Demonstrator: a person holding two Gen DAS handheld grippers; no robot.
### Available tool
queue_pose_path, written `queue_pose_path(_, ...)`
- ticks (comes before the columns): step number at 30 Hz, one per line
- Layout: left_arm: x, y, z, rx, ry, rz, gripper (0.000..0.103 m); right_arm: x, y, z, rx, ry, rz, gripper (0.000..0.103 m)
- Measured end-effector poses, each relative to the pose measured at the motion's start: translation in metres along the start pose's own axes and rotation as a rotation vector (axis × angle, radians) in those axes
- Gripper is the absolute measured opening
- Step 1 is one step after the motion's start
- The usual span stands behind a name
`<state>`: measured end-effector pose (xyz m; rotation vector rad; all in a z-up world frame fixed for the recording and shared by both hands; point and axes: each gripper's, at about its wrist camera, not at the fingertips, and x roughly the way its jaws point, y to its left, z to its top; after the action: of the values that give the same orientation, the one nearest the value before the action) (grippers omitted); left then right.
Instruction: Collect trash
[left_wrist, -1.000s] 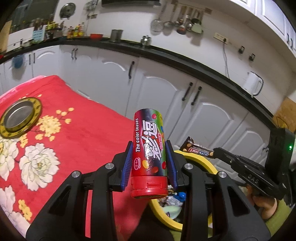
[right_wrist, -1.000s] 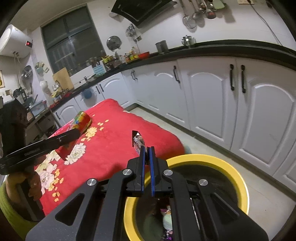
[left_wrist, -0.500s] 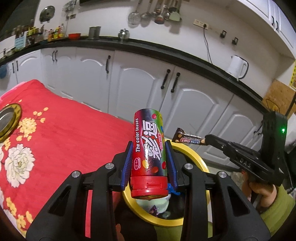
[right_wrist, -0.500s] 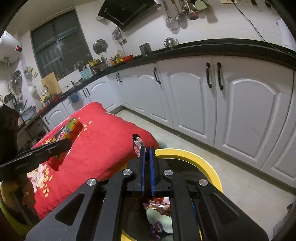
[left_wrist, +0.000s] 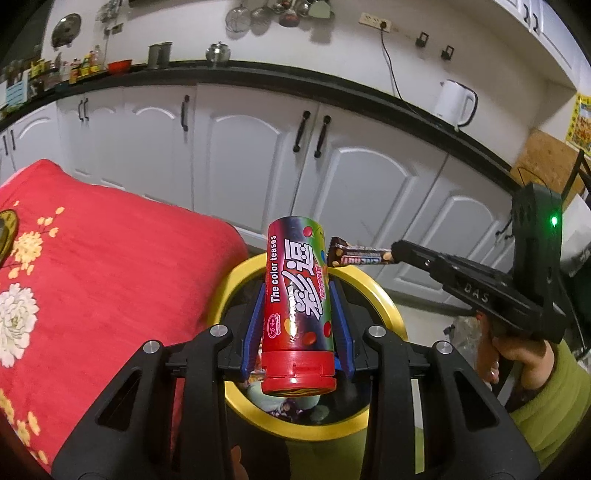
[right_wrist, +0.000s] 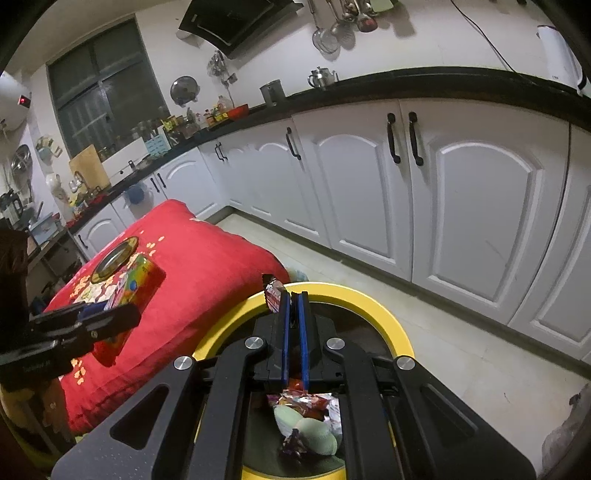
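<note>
My left gripper (left_wrist: 297, 295) is shut on a colourful candy tube (left_wrist: 297, 310) with a red cap, held upright over the yellow-rimmed trash bin (left_wrist: 388, 306). The right gripper (left_wrist: 393, 253) comes in from the right of that view, shut on a candy bar wrapper (left_wrist: 360, 254) above the bin's far rim. In the right wrist view the right gripper (right_wrist: 293, 295) pinches the wrapper (right_wrist: 272, 293) over the bin (right_wrist: 388, 321), which holds crumpled wrappers (right_wrist: 306, 417). The left gripper (right_wrist: 107, 314) with the tube (right_wrist: 131, 284) shows at the left.
A table under a red floral cloth (left_wrist: 92, 280) stands left of the bin, with a gold-rimmed metal plate (right_wrist: 114, 258) on it. White cabinets (left_wrist: 258, 158) under a black counter run behind. A white kettle (left_wrist: 454, 103) stands on the counter. A hand in a green sleeve (left_wrist: 546, 398) holds the right gripper.
Both grippers have moved from the table side to over the bin and a little lower. The tube and the wrapper stay gripped; more of the bin's inside shows now.
</note>
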<state>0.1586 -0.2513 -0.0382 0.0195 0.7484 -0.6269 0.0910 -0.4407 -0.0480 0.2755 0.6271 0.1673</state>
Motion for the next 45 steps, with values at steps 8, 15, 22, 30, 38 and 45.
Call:
queue_pose_path(8,0.015,-0.011,-0.010,0.023,0.051,-0.015,0.027,0.003,-0.009,-0.003,0.028,0.022,0.004,0.005)
queue_pose_path(15,0.029,-0.014,-0.017,0.026,0.098,-0.023,0.027,0.011,-0.015,0.000,0.050,0.040,0.022,0.005)
queue_pose_path(22,0.040,-0.011,-0.022,0.011,0.134,-0.026,0.027,0.017,-0.018,0.003,0.064,0.050,0.042,0.005)
queue_pose_path(30,0.043,-0.009,-0.020,-0.005,0.140,-0.016,0.047,0.015,-0.017,0.006,0.067,0.051,0.050,0.005)
queue_pose_path(38,0.032,-0.001,-0.017,-0.031,0.119,0.020,0.071,0.002,-0.013,0.003,0.056,0.043,0.007,0.037)
queue_pose_path(45,0.002,0.020,-0.010,-0.086,0.058,0.084,0.092,-0.018,0.007,-0.002,-0.005,0.018,-0.011,0.072)
